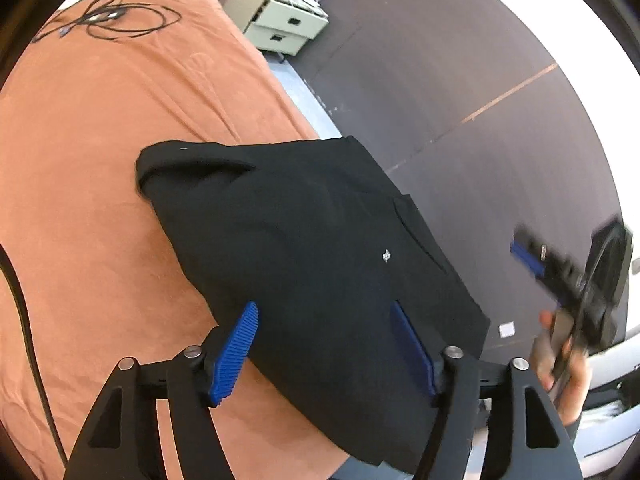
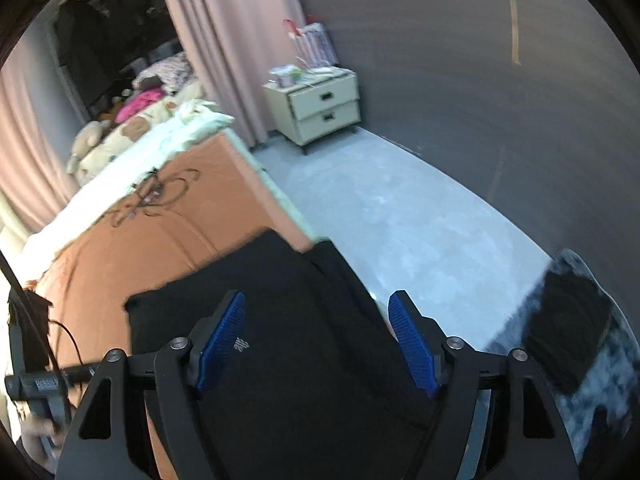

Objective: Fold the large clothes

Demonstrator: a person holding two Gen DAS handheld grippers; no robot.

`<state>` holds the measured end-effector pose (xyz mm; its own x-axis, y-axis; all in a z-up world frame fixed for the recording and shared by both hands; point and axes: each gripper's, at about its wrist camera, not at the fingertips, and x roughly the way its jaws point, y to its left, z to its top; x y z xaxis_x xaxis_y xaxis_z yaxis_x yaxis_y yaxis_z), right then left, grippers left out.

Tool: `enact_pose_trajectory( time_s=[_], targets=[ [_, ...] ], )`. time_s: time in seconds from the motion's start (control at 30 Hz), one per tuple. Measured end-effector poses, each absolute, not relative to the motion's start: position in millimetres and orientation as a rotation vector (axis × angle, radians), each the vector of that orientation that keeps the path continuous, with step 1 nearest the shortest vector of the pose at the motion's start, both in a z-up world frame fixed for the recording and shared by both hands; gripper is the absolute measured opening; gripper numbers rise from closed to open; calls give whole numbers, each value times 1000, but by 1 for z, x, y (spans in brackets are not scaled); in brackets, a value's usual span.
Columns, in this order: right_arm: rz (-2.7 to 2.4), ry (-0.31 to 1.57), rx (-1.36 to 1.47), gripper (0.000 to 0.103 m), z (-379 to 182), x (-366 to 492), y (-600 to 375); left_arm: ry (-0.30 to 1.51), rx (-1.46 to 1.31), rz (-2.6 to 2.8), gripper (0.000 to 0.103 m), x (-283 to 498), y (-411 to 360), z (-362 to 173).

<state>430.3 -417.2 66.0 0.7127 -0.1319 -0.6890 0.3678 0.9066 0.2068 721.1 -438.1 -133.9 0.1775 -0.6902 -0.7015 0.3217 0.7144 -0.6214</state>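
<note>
Two grippers in view, both with jaws spread wide and nothing between the pads. My left gripper (image 1: 324, 344) hangs over the near end of the black garment (image 1: 304, 240); the blue pads (image 1: 236, 348) sit either side of the cloth, and I can't tell if they touch it. My right gripper (image 2: 316, 340) also looks down at the black garment (image 2: 288, 340), jaws apart, blue pads (image 2: 222, 340) clear of each other.

Garment is folded into a compact dark slab lying on the orange bed cover (image 1: 100, 140), at the bed's edge nearest the floor. One corner hangs past the edge over the dark floor mat (image 1: 460, 100). Small white logo (image 1: 386, 256) faces up on top; the same mark shows as a pale print (image 2: 241, 345) in the right wrist view. Far end of the slab has a raised fold with a shadowed opening (image 1: 192, 168).

From the left wrist view I see the right gripper (image 1: 532, 258) off to the side, blurred, held in a hand (image 1: 560, 360), well apart from the cloth. From the right wrist view the left gripper's handle (image 2: 36, 388) shows at the lower left edge.

Black cable tangle (image 1: 108, 20) lies on the far part of the bed cover, well apart from the garment. Cream nightstand (image 2: 320, 108) with two drawers stands by the pink curtain (image 2: 224, 40). Plush toys (image 2: 108, 140) are piled at the head of the bed. Pale grey floor (image 2: 400, 220) runs alongside the bed.
</note>
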Motion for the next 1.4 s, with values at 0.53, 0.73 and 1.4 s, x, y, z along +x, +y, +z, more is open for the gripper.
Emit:
enact_pose_trajectory(
  time_s=[0.53, 0.73, 1.4],
  targets=[
    [-268, 747, 641, 43, 7, 333, -409, 1231, -312, -726, 50, 730, -440, -174],
    [-295, 729, 673, 29, -5, 367, -429, 1226, -307, -761, 38, 741, -449, -185],
    [-319, 653, 686, 70, 11, 302, -371, 1180, -240, -737, 48, 705, -409, -129]
  ],
)
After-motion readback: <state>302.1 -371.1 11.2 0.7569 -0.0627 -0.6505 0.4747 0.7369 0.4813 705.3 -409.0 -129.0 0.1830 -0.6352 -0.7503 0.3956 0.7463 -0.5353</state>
